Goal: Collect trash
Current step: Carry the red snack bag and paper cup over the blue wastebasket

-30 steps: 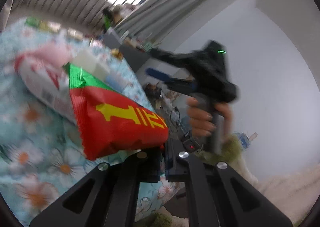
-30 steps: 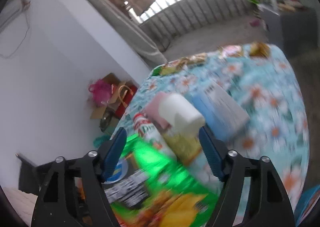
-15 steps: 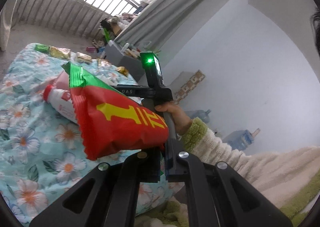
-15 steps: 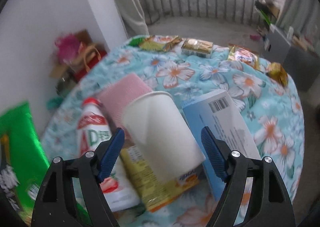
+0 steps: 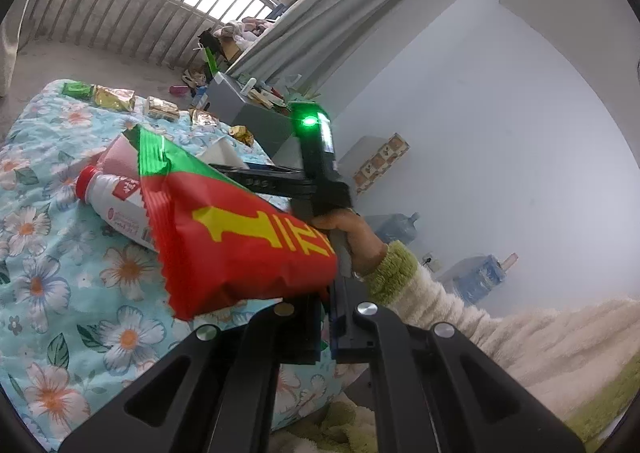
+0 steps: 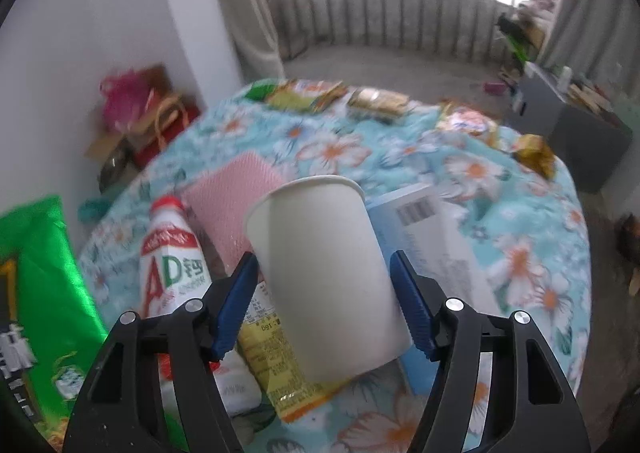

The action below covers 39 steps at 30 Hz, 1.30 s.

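Observation:
My left gripper (image 5: 325,317) is shut on a red and green snack bag (image 5: 236,229) and holds it above the floral table (image 5: 60,285). The bag also shows at the left of the right wrist view (image 6: 40,273). My right gripper (image 6: 324,293) is shut on a white paper cup (image 6: 324,269), rim pointing away, held above the table. Under the cup lie a white AD milk bottle with a red cap (image 6: 168,257), a pink pack (image 6: 236,189), a yellow wrapper (image 6: 276,357) and a blue and white box (image 6: 436,237). The bottle also shows in the left wrist view (image 5: 116,197).
Several small snack wrappers (image 6: 372,101) lie along the table's far edge. A grey cabinet (image 6: 572,133) stands to the right, bags and a box (image 6: 136,113) on the floor by the left wall. The right-hand gripper and the person's sleeve (image 5: 400,265) cross the left wrist view.
The right gripper has closed in around the paper cup and now grips it. The left gripper keeps the snack bag and has shifted only slightly.

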{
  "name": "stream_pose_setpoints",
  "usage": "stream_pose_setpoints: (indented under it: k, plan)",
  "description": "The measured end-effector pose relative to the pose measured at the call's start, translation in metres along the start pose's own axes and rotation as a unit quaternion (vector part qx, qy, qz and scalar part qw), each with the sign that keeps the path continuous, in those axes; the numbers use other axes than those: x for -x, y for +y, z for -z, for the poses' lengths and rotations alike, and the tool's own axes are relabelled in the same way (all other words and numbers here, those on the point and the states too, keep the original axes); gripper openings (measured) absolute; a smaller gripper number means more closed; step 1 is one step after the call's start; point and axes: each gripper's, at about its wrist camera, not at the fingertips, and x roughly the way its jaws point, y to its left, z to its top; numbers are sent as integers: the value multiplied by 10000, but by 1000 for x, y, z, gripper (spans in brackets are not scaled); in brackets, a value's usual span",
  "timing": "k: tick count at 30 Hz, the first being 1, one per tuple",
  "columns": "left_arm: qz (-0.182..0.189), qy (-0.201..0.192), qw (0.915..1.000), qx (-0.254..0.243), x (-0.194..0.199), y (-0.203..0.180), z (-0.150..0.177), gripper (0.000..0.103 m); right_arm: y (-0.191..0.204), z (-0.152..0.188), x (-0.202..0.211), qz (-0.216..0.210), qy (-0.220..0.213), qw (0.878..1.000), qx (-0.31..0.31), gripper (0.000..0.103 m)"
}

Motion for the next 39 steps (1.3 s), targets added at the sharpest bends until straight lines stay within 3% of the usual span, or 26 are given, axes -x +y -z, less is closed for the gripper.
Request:
stream_pose_setpoints:
  k: [5, 11, 17, 20, 26, 29, 30, 35, 39]
  plan:
    - [130, -11, 9999, -97, -5, -7, -9, 2, -27, 15, 50, -184, -585, 9948, -807, 63]
    - [254, 134, 9989, -365, -24, -24, -24, 2, -60, 60, 126, -139, -1449, 9741, -1732, 62]
    - [361, 516, 9937, -929, -59, -63, -35, 2, -99, 124, 183, 190, -1871, 9467, -2615, 62]
    - [487, 667, 9890, -1229, -82, -88, -38, 2, -123, 167, 207, 403, -2072, 9246, -3171, 62]
    - [839, 1166, 9758, -1651, -160, -139, -36, 2, -173, 264, 266, 965, -2543, 8605, -4308, 62]
    - [968, 1557, 9652, -1864, -213, -167, -30, 2, -195, 313, 293, 1361, -2722, 8215, -4823, 62]
    - [993, 1694, 9608, -1958, -234, -179, -27, 2, -202, 332, 303, 1534, -2776, 8040, -5030, 62]
    - [1070, 2408, 9357, -2347, -342, -224, -4, 2, -231, 403, 317, 1924, -2882, 7391, -5776, 62]
    - [1057, 2997, 9100, -2664, -437, -250, 39, 2, -251, 442, 304, 1972, -2777, 7051, -6220, 62]
